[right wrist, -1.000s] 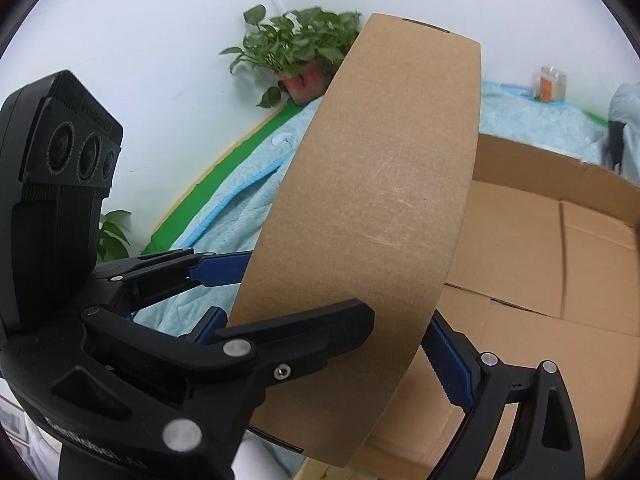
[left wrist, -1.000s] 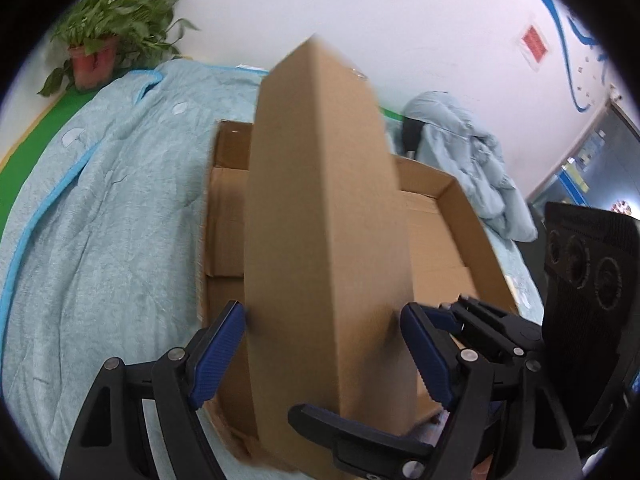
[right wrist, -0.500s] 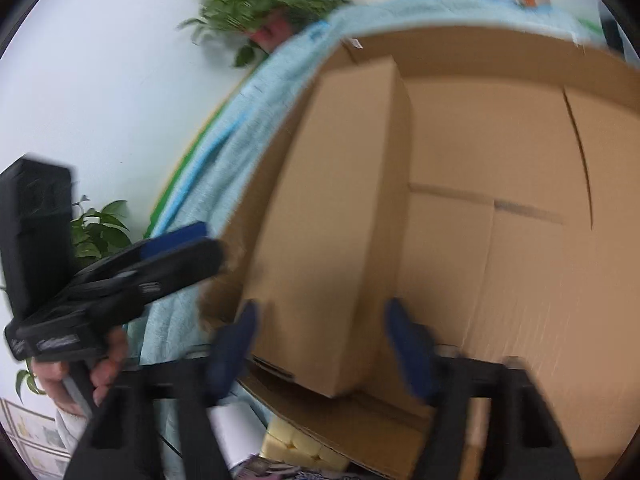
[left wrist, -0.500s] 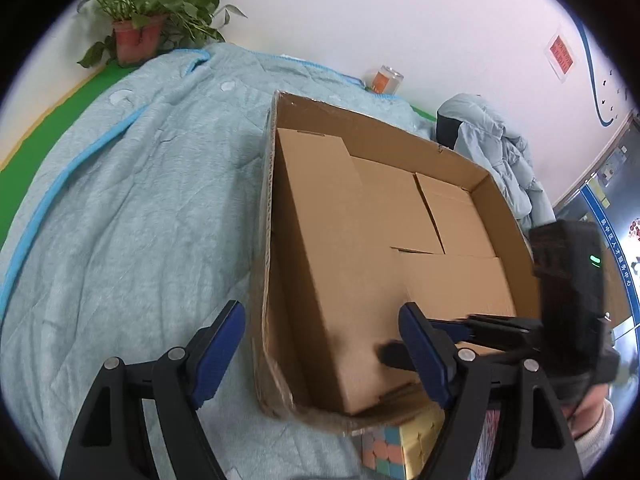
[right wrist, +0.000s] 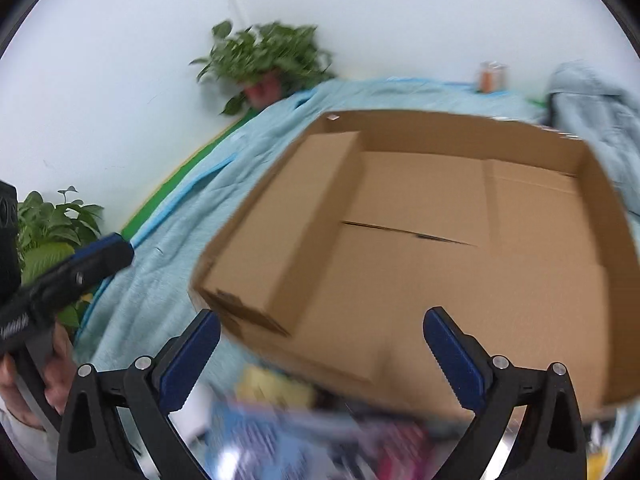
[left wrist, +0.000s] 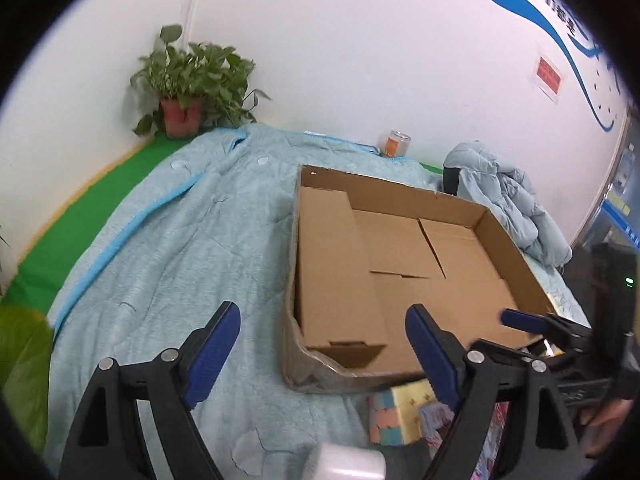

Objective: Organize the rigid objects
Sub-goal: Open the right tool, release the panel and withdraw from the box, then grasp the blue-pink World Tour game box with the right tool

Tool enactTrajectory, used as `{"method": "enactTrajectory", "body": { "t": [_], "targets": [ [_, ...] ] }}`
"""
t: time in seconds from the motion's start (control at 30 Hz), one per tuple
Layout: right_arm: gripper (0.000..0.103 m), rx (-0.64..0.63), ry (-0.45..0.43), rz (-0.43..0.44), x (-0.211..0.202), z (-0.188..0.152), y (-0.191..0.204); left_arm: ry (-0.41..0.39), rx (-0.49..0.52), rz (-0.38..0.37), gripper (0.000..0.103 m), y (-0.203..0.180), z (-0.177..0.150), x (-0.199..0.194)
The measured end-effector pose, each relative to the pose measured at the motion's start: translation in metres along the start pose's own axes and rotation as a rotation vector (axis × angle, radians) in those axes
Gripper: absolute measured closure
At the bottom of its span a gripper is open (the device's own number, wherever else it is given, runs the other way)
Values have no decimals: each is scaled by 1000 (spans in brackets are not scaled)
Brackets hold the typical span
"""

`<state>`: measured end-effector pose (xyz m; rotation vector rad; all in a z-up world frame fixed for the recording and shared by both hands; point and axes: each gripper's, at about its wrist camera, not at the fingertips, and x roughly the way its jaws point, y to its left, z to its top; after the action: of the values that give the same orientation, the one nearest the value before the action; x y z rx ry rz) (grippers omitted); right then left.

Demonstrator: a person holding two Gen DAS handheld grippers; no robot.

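Long closed cardboard box (left wrist: 340, 276) lies flat inside the open cardboard tray (left wrist: 516, 248), pushed against the tray's left wall, one end near the tray's near-left corner, the other reaching toward the far wall; rest of the tray floor is bare folded flaps. In the right wrist view the same long box (right wrist: 288, 220) sits along the left side of the tray (right wrist: 596, 168), picture blurred. Tray rests on a light blue quilt (left wrist: 180, 248) spread over a green mat (left wrist: 92, 216). Left gripper (left wrist: 322, 350) has jaws apart, just been opening, nothing between the blue pads, hanging over the quilt and the tray's near-left corner, not touching the box. Right gripper (right wrist: 320, 358) has jaws wide apart, just been opening, nothing clamped, in front of the tray's near edge. In the left wrist view the right gripper shows at the right edge by the tray's near-right corner; in the right wrist view the left gripper is at the left edge, held by a hand (right wrist: 36, 376). Just in front of the tray: pastel foam blocks (left wrist: 396, 416), a white object (left wrist: 344, 462), and blurred colourful items, cannot tell what. Far side: potted plant (left wrist: 188, 92) in the corner, small jar (left wrist: 396, 144) by the wall, crumpled pale blue jacket (left wrist: 504, 196) to the tray's right.
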<state>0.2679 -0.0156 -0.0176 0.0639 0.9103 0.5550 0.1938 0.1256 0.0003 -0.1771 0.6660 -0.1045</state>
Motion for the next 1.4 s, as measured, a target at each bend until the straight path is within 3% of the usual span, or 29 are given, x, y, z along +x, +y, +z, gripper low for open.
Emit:
{"method": "enactTrajectory", "body": {
  "t": [0.07, 0.1, 0.13, 0.17, 0.23, 0.27, 0.3, 0.33, 0.37, 0.4, 0.47, 0.67, 0.77, 0.83, 0.9, 0.97, 1.07, 1.2, 1.33, 1.4],
  "targets": [
    [6, 10, -29, -17, -27, -19, -10, -9, 24, -26, 20, -13, -6, -5],
    [16, 12, -49, -10, -40, -27, -15, 3, 30, -43, 35, -20, -9, -7],
    [42, 9, -70, -7, -55, -35, -21, 23, 36, -73, 58, -27, -13, -9],
    [55, 4, -73, -22, -65, -40, -33, 52, 50, -95, 103, -34, -16, -9],
    [50, 11, -107, -27, -92, -59, -45, 56, 76, -104, 98, -46, -24, -17],
    [18, 23, -143, -12, -104, -69, -52, 44, 106, -118, 97, -56, -31, -24],
    [0, 39, -168, -17, -119, -80, -57, 47, 123, -123, 81, -62, -35, -28],
    [0, 57, -200, -31, -130, -89, -61, 59, 138, -123, 61, -68, -40, -29],
    [0, 59, -208, -27, -139, -99, -64, 79, 142, -119, 17, -73, -45, -30],
    [0, 55, -193, -4, -144, -107, -67, 83, 130, -129, 9, -76, -52, -31],
    [0, 59, -143, 66, -154, -125, -73, 130, 114, -198, 9, -83, -62, -29],
    [0, 2, -41, 258, -159, -161, -57, 310, 46, -302, 9, -95, -88, -7],
    [1, 21, 12, 294, -159, -180, -53, 381, 13, -325, 12, -98, -100, 6],
    [1, 87, 50, 335, -158, -193, -60, 396, 15, -291, 12, -100, -105, 12],
    [1, 132, 86, 361, -153, -202, -63, 418, 11, -267, 22, -99, -108, 18],
    [1, 161, 105, 365, -149, -206, -59, 466, 1, -246, 38, -94, -112, 27],
    [0, 237, 147, 358, -134, -211, -61, 494, -49, -276, 42, -88, -117, 34],
    [4, 297, 197, 273, -117, -215, -69, 483, -38, -282, 45, -87, -118, 32],
    [5, 317, 211, 269, -118, -222, -67, 485, -47, -304, 50, -80, -117, 25],
    [11, 340, 248, 283, -118, -227, -66, 485, -60, -318, 52, -74, -118, 18]
  ]
}}
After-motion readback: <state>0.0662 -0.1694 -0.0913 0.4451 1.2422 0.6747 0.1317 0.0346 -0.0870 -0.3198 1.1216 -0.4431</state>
